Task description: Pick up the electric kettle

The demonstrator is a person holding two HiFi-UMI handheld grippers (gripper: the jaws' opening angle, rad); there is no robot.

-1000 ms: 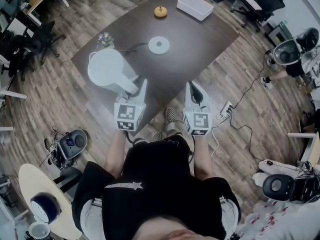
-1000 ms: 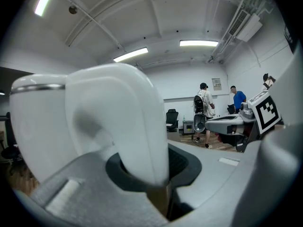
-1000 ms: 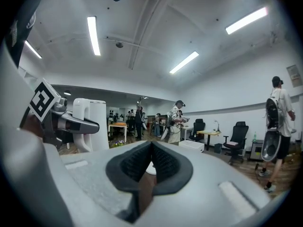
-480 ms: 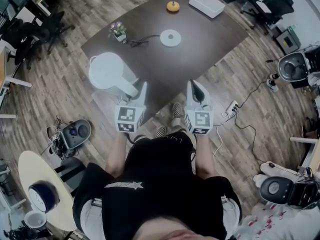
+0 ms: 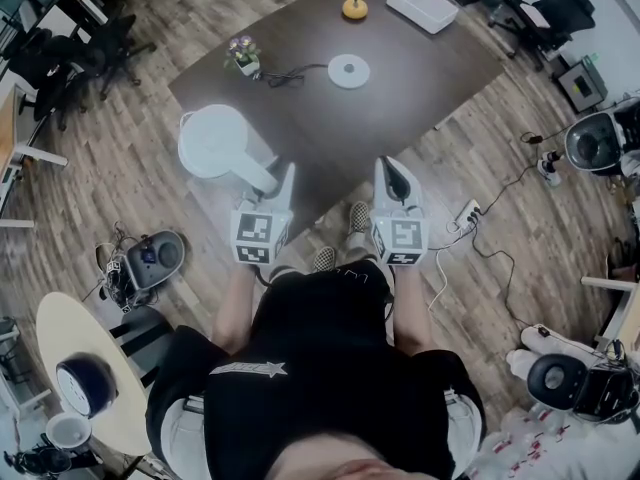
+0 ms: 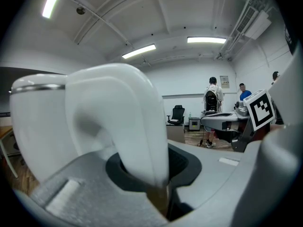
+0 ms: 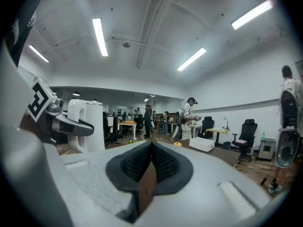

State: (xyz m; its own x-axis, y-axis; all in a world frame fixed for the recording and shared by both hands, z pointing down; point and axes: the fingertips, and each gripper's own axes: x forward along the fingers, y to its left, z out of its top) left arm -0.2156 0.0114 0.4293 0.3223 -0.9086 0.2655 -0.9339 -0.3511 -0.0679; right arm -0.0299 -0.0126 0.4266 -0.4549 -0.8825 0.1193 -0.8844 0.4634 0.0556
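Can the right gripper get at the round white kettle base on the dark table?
Probably yes. The right gripper is empty, jaws shut, and the dark brown table between it and the round white base looks bare, though some forward reach is needed.

One kettle (image 5: 213,140), one table (image 5: 410,73), two tools (image 5: 283,176) (image 5: 390,173).

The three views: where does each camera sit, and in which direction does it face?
Head view: on the person's head, facing steeply down at the dark brown wooden table and white electric kettle; black shirt, forearms, left gripper and right gripper show.
Left gripper view: on the left gripper, facing along its jaws, shut on the kettle's handle.
Right gripper view: on the right gripper, facing across the table; its jaws are together, empty.
Shared: the kettle appears in all three views.
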